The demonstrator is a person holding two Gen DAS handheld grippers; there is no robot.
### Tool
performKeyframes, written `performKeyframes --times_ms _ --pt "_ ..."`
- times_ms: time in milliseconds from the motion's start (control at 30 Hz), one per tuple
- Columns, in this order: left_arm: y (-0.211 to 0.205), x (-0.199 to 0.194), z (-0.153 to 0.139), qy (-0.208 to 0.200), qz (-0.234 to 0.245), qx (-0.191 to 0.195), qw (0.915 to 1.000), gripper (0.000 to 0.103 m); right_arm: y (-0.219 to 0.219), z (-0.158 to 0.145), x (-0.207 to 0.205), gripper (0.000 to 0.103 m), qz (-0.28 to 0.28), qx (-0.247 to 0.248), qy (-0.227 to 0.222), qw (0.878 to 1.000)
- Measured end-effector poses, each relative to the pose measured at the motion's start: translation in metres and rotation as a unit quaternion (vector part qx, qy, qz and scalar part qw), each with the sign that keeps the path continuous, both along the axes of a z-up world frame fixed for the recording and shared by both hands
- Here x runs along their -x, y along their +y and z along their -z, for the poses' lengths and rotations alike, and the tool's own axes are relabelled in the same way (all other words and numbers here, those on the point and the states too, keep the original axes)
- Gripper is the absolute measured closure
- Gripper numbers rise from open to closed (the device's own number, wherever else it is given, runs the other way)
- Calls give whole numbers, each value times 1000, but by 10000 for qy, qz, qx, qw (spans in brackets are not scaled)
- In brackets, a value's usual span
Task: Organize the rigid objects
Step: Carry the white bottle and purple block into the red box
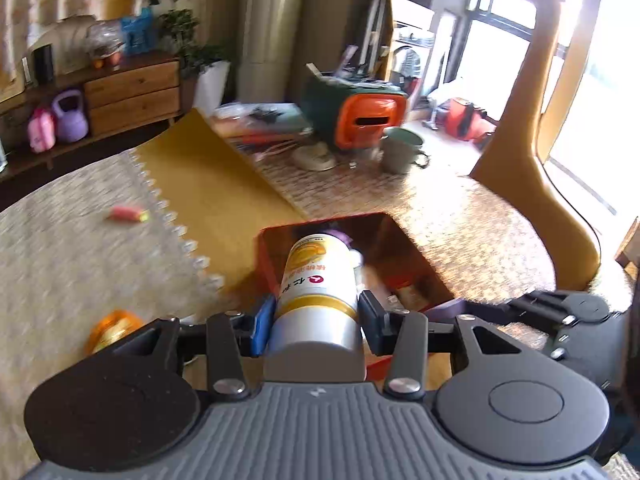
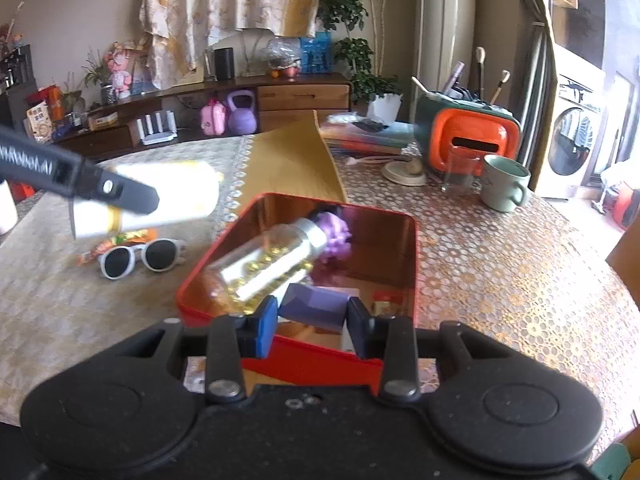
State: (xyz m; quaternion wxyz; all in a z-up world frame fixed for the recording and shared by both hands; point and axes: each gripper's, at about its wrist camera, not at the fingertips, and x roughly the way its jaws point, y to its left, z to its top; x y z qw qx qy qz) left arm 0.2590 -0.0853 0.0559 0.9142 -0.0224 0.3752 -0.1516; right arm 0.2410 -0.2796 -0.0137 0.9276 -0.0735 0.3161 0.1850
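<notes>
My left gripper (image 1: 316, 320) is shut on a white bottle with yellow bands (image 1: 320, 280), which points forward over the near left corner of an open red tin (image 1: 264, 248). In the right wrist view the same bottle (image 2: 180, 188) hangs left of the tin (image 2: 415, 264), with one left finger (image 2: 132, 198) across it. My right gripper (image 2: 312, 320) is shut on a small purple box (image 2: 316, 306) above the tin's near edge. Inside the tin lie a clear bottle of yellow capsules (image 2: 268, 264) and a purple fluffy thing (image 2: 336, 234).
White sunglasses (image 2: 140, 260) and an orange wrapper (image 2: 132, 236) lie on the tablecloth left of the tin. A green mug (image 2: 504, 188), a glass (image 2: 456, 176) and an orange-fronted holder (image 2: 468, 140) stand at the back right. A mustard chair back (image 1: 520, 160) rises on the right.
</notes>
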Motion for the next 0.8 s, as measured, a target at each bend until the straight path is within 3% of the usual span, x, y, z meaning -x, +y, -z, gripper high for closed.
performKeyframes --times_ms 333,800 --pt "-66 -34 16 -23 415 -157 9990 59 -6 11 -11 66 -19 73 101 9999" --pt "-106 -70 56 350 607 -193 9974 59 -5 23 -32 67 -127 230 310 9992"
